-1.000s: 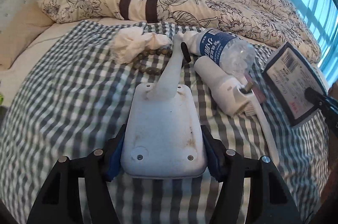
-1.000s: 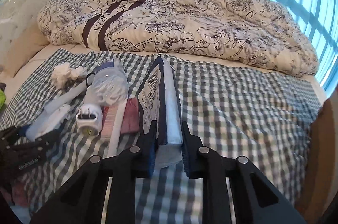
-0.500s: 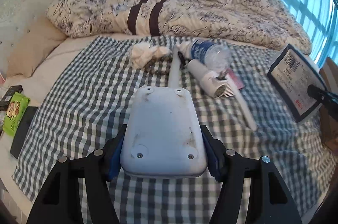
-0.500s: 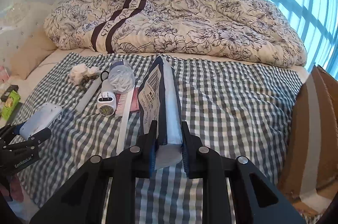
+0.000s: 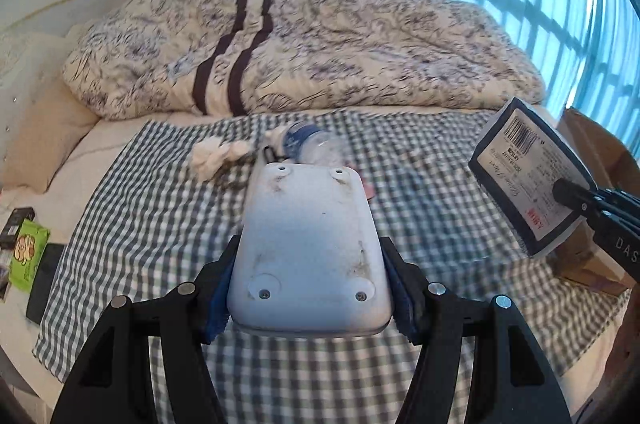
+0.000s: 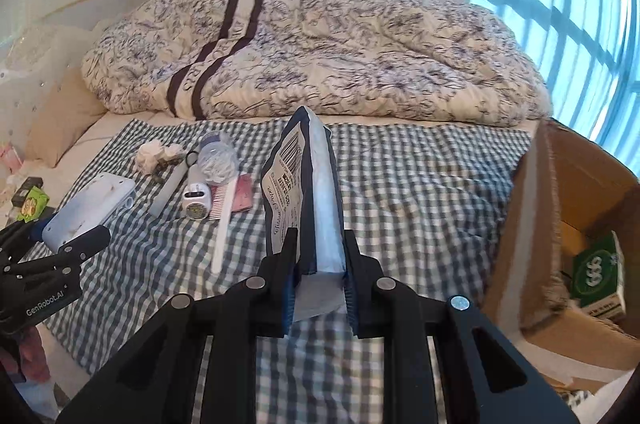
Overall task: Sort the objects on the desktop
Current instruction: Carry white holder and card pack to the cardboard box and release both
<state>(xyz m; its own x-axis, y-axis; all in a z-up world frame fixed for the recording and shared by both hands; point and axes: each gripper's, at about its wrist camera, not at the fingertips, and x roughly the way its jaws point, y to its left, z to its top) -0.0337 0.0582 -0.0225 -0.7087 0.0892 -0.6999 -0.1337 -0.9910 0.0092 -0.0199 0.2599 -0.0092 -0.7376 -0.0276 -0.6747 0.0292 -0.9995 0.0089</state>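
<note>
Left wrist, white device (image 5: 310, 248) clamped between left claw (image 5: 310, 298) pads, seemingly aloft.

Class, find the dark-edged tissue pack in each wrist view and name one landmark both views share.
Left wrist view: tissue pack at the right edge, barcode side facing the camera, held by the right gripper.
Right wrist view: tissue pack centre, edge-on, clamped between the jaws.
Shared landmark: the water bottle lying on the checked cloth.

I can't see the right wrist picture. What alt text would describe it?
The right tool grips a blue-edged tissue pack above a checked cloth on a bed. Left, the other tool holds a white device; right, an open cardboard box.
</note>
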